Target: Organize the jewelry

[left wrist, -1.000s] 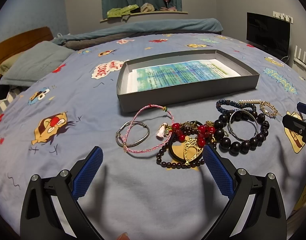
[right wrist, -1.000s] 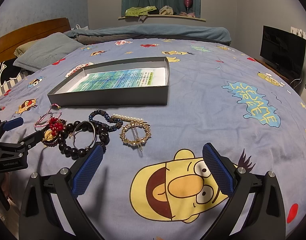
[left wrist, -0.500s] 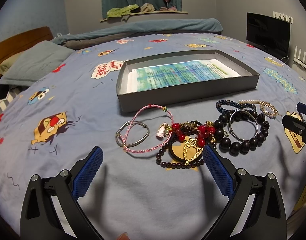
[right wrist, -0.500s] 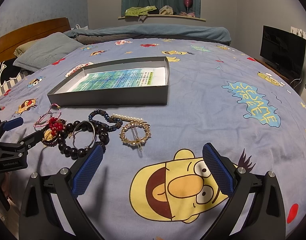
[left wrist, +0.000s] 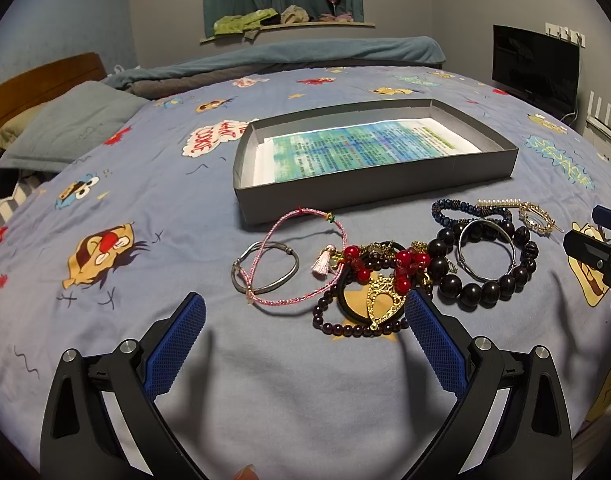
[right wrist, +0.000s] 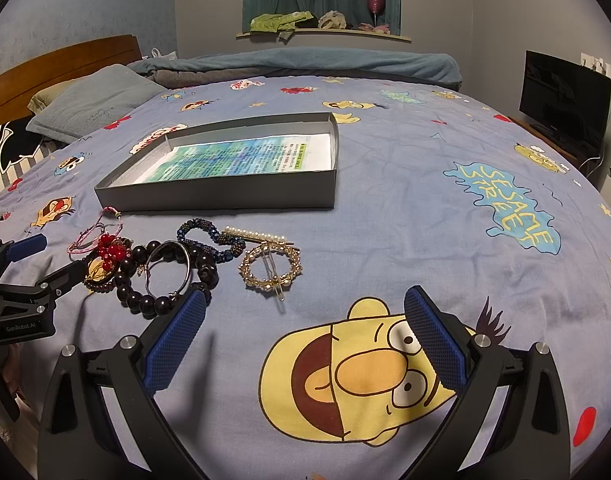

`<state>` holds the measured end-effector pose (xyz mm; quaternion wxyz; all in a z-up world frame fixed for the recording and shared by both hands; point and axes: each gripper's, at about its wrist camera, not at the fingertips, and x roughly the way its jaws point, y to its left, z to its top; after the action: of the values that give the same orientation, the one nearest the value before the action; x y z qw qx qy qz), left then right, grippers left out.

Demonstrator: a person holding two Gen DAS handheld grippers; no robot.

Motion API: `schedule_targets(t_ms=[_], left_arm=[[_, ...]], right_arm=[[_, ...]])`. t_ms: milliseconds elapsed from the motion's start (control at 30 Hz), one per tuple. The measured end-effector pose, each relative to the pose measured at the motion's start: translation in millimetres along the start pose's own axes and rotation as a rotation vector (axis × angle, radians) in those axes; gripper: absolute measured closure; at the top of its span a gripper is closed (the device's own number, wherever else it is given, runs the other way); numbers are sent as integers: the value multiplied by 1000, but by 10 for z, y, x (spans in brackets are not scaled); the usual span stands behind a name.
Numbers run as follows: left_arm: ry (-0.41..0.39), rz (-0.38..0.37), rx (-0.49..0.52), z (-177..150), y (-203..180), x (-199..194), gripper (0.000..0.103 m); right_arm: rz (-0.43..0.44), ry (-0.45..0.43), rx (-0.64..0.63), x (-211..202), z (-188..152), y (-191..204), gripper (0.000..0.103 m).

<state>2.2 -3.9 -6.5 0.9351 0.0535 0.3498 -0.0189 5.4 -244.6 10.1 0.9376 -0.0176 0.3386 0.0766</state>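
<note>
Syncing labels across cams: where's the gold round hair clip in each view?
Left wrist: gold round hair clip far right, mid-height, just past the big dark bead bracelet.
Right wrist: the clip sits centre-left, on bare bedsheet, right of the bead bracelet.
Shared landmark: the grey box behind the jewelry; the clip lies in front of it.

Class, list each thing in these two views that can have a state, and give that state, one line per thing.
Left gripper: open, holding nothing.
Right gripper: open, holding nothing.
Grey box: lidless, printed sheet inside, no jewelry in it.
Pink cord bracelet: on the bedspread, overlapping the silver bangle.
Large dark bead bracelet: on the bedspread, ringing a thin bangle.
Gold round hair clip: on the bedspread, apart from the pile.
Television: screen dark.
</note>
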Motion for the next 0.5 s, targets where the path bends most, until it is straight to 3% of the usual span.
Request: schedule_targets(t_ms=[500], left_arm=[[11,-5,-24,39,129,56,4]], right_arm=[[-18,-11,-31,103,41,4,5]])
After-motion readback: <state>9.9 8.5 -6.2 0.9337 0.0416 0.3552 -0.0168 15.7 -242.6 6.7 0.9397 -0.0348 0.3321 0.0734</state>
